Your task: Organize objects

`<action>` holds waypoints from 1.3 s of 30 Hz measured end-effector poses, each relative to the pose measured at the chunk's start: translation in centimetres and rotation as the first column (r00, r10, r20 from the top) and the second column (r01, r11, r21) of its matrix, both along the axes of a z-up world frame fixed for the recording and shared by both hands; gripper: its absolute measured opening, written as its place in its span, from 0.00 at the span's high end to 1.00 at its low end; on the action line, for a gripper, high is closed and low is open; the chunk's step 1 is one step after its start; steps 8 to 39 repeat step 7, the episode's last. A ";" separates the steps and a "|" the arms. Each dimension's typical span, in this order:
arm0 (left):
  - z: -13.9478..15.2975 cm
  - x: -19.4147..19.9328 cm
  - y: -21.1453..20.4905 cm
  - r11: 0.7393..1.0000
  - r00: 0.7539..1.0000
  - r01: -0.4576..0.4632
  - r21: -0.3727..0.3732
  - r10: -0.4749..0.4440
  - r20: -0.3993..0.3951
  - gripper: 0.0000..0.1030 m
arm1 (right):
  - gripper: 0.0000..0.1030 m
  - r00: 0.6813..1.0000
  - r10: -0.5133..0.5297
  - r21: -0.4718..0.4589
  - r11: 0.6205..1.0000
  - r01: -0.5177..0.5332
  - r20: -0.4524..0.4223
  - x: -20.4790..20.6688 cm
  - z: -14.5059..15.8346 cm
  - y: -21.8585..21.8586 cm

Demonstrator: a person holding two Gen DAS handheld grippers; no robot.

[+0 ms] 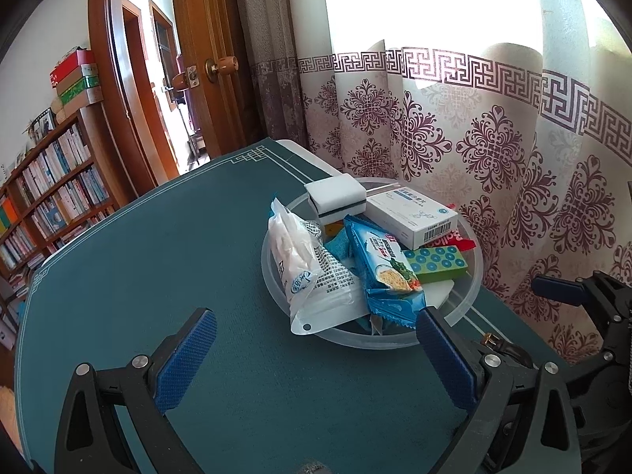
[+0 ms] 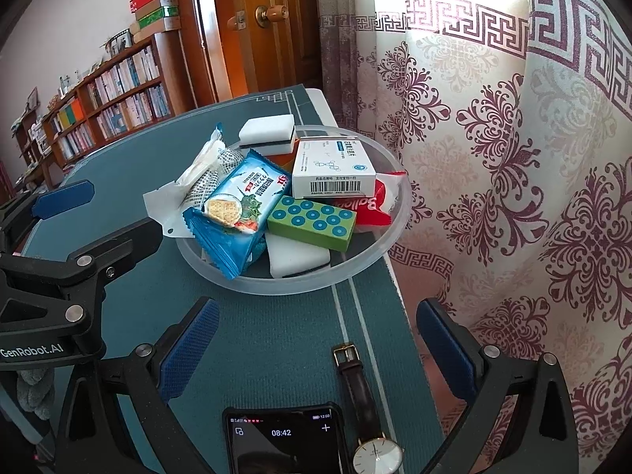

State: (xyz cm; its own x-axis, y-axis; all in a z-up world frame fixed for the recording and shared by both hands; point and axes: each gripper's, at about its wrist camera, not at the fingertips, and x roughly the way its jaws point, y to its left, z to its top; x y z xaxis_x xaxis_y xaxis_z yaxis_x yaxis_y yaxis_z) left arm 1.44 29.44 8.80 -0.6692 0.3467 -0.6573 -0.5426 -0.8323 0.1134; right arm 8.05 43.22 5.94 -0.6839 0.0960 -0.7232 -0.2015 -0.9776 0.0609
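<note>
Phone (image 2: pixel 282 440) and watch (image 2: pixel 365 407) lie between the wide right hand-held gripper (image 2: pixel 316 351) and bowl (image 2: pixel 355 272); left hand-held gripper (image 1: pixel 316 359) wide

Patterned curtain (image 1: pixel 454 126) ahead and right of gripper, bright daylight through upper part. Wooden door (image 1: pixel 205 51) ajar ahead-left, round knob (image 1: pixel 221 66). Bookshelf (image 1: pixel 51 189) full of books far left, boxes (image 1: pixel 77 77) stacked on top. White wall (image 2: pixel 79 8) behind shelf.

Left tool (image 1: pixel 316 359) jaws wide, empty; right tool (image 2: pixel 318 353) likewise, apparently just beside it.
</note>
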 end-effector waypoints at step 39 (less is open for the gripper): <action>0.0 0.0 0.4 1.000 1.000 0.023 0.019 -0.023 0.006 0.00 | 0.02 1.000 -0.014 -0.015 1.000 0.014 0.003 0.0 -0.1 0.2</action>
